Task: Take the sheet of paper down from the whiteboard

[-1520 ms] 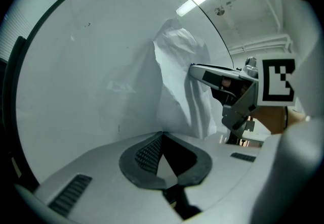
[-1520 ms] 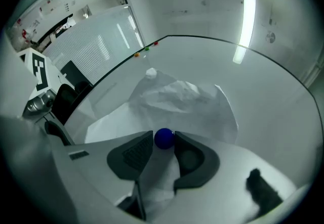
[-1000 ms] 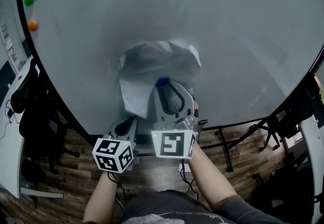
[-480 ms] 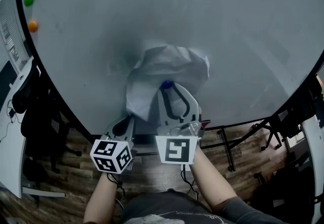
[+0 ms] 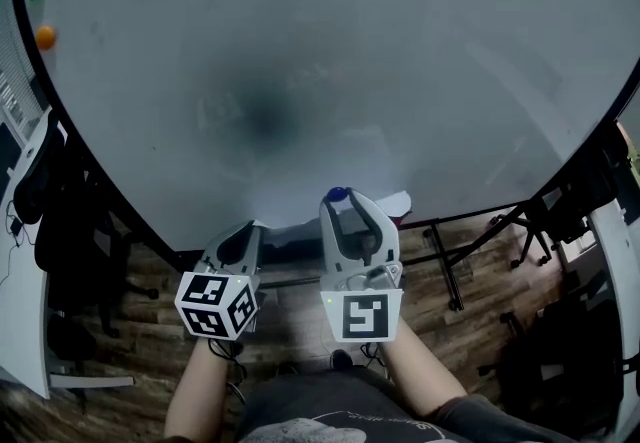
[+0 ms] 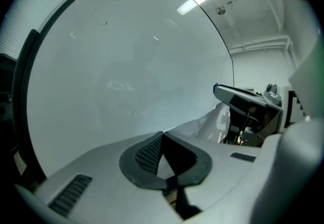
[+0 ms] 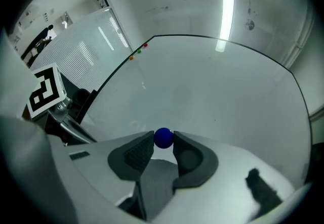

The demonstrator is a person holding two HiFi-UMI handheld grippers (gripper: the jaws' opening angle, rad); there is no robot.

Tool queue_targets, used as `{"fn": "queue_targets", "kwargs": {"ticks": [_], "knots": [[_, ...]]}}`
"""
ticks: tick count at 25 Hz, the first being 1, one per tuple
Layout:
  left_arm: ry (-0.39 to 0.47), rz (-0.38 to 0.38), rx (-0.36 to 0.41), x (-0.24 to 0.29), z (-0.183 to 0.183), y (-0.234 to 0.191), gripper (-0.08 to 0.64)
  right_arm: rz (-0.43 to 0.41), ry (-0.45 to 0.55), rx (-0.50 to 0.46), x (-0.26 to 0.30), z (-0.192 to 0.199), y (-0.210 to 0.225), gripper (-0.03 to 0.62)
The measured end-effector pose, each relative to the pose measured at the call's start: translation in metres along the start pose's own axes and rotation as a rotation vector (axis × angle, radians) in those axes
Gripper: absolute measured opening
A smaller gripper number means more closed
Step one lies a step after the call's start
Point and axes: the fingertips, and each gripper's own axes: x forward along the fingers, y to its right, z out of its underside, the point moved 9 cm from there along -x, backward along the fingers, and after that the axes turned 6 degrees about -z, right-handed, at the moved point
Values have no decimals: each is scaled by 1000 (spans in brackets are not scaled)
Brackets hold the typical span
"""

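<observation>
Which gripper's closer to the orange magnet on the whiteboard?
Left. The left gripper is below and right of the orange magnet; the right gripper is farther right.

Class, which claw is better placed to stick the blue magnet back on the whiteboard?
Right. The right claw grips the blue magnet, facing the whiteboard; the left claw is shut on the sheet of paper.

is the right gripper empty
No, the right gripper pinches a blue ball magnet between its jaw tips.
</observation>
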Motion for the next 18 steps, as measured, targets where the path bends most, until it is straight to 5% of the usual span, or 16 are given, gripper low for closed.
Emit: {"fn": "queue_targets", "kwargs": {"ticks": [6, 11, 18], "knots": [[-26, 75, 70, -12, 19, 12, 12, 69, -12, 133, -36, 14, -15, 126], [-25, 128, 67, -18, 29, 23, 12, 88, -38, 98, -58, 18, -18, 126], [-21, 105, 47, -31, 36, 39, 12, 73, -30, 103, -76, 23, -11, 126]]}}
